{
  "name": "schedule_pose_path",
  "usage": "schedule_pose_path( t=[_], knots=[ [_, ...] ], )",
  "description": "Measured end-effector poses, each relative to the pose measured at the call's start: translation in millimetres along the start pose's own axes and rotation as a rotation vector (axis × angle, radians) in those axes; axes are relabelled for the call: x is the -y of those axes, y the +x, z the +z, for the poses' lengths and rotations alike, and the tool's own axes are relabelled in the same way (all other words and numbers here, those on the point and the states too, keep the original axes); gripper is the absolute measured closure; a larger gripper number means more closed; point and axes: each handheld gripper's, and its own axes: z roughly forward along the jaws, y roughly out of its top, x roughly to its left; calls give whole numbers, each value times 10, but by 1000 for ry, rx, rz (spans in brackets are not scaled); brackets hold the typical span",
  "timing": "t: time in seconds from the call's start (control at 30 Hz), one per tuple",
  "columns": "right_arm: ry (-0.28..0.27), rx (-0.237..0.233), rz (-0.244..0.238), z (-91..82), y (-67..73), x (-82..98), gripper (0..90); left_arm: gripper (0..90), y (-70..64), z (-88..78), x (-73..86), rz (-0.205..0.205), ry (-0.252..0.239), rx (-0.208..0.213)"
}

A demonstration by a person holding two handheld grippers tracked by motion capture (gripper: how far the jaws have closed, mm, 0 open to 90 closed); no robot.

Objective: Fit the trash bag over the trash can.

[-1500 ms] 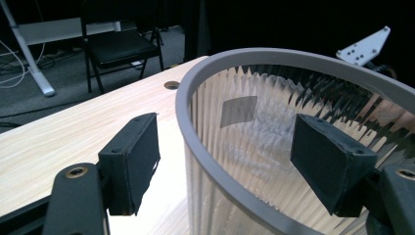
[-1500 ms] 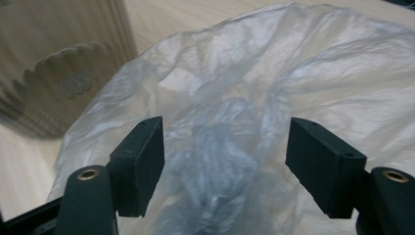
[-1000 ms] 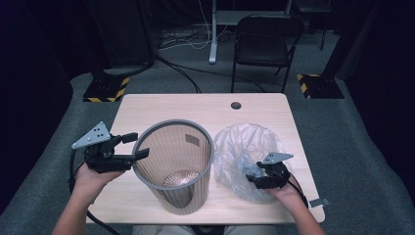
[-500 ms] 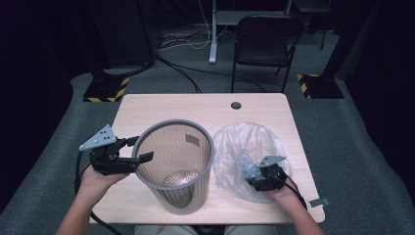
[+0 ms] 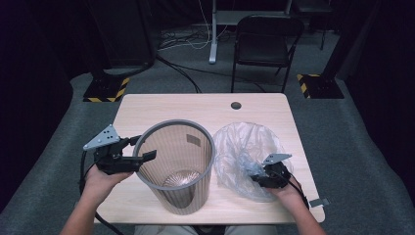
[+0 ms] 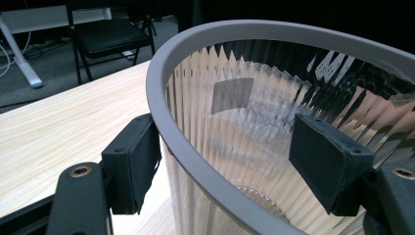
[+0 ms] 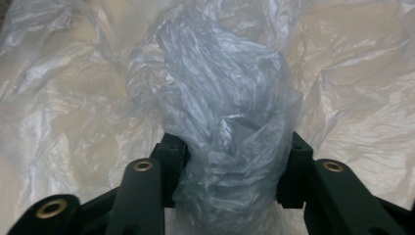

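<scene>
High view: grey wastebasket [image 5: 175, 164] upright at surface [image 5: 205, 105] near-centre, clear plastic bag [image 5: 247, 149] lying right of it. Left tool [image 5: 139, 149] wide, straddling basket's left rim. Left gripper view: one pad [image 6: 134, 164] outside rim, the other inside, neither touching. Right gripper view: right tool [image 7: 230, 171] clamps a bunched bag fold [image 7: 225, 122].

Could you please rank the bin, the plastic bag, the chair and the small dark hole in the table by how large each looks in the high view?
1. Bin and plastic bag: alike, too close to rank.
2. Chair, though it stands farther away.
3. Hole, smallest.
</scene>
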Motion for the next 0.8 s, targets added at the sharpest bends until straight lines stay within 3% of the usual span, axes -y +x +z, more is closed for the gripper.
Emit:
schedule_pose_path(
  t=[0.3, 0.8],
  knots=[
    [-95, 10, 1, -268, -16, -140, 605, 273, -57, 76, -26, 6, 4, 18],
    [-152, 24, 3, -667, -71, -352, 611, 275, -167, 236, -79, 20, 3, 46]
  ],
)
